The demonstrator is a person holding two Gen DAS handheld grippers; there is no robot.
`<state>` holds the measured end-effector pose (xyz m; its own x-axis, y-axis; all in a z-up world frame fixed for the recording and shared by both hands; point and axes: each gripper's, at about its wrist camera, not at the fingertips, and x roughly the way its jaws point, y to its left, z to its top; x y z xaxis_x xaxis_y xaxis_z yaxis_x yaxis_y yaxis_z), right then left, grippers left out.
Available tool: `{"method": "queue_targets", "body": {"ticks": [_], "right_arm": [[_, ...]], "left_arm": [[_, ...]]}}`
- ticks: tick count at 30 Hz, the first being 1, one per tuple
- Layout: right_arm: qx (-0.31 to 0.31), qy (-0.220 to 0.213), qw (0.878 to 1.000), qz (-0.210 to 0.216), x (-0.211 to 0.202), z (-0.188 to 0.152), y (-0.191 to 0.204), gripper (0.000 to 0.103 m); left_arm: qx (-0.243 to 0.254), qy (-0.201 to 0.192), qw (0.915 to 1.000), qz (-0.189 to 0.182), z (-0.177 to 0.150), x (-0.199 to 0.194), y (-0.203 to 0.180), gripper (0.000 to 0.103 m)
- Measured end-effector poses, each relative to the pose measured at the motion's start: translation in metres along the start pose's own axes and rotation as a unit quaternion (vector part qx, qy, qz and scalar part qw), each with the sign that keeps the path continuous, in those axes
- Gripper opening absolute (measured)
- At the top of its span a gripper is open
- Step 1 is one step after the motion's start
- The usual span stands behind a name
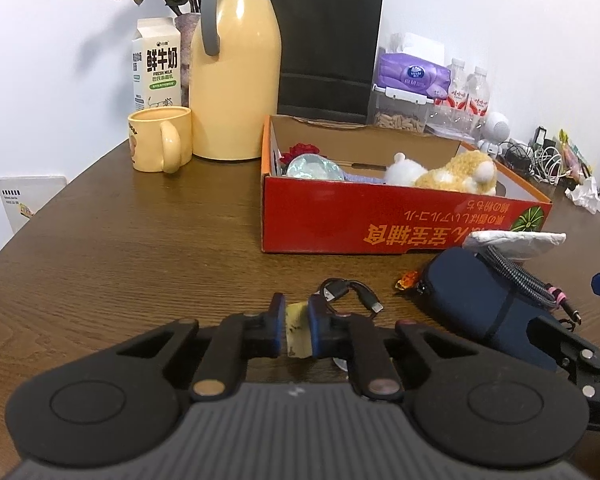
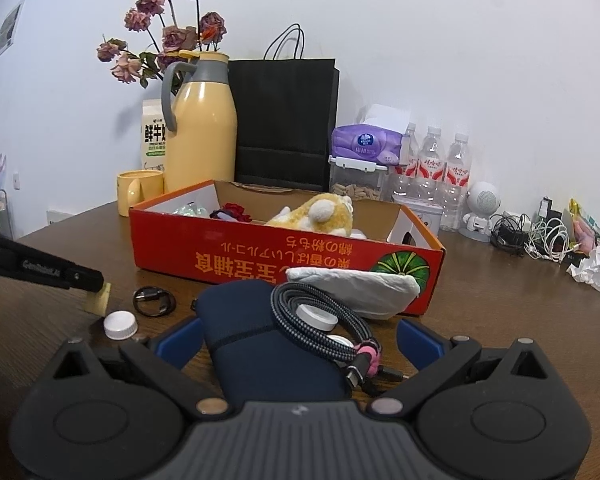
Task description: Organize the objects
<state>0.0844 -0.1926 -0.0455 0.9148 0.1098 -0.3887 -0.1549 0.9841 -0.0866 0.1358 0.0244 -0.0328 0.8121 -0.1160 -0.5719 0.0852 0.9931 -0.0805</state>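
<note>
My left gripper is shut on a small pale yellow block, held low over the brown table; the right wrist view shows that block at the gripper's tip. Just beyond lie a small coiled black cable and a white bottle cap. My right gripper stands open, its blue fingers on either side of a navy pouch. A braided cable lies coiled on the pouch. A red cardboard box behind holds a plush toy.
A white folded packet leans on the box front. A yellow mug, yellow jug, milk carton and black paper bag line the back wall. Water bottles and tangled chargers fill the right.
</note>
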Motion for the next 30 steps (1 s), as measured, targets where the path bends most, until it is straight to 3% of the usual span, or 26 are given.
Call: {"method": "queue_targets", "body": {"ticks": [14, 20, 23, 30], "right_arm": [[-0.025, -0.004, 0.999, 0.025, -0.001, 0.003, 0.021, 0.103], [-0.049, -0.003, 0.996, 0.075, 0.002, 0.011, 0.044, 0.103], [-0.068, 0.017, 0.992, 0.103, 0.012, 0.015, 0.060, 0.100], [-0.098, 0.070, 0.980, 0.158, 0.033, 0.016, 0.094, 0.080]], "left_arm": [[-0.015, -0.003, 0.9999, 0.001, -0.001, -0.007, 0.016, 0.010], [-0.016, -0.010, 0.9998, 0.006, -0.003, -0.011, 0.024, 0.006], [-0.018, -0.014, 0.9997, 0.008, -0.004, -0.015, 0.031, 0.005], [-0.032, -0.019, 0.9992, 0.013, -0.005, -0.020, 0.051, 0.006]]}}
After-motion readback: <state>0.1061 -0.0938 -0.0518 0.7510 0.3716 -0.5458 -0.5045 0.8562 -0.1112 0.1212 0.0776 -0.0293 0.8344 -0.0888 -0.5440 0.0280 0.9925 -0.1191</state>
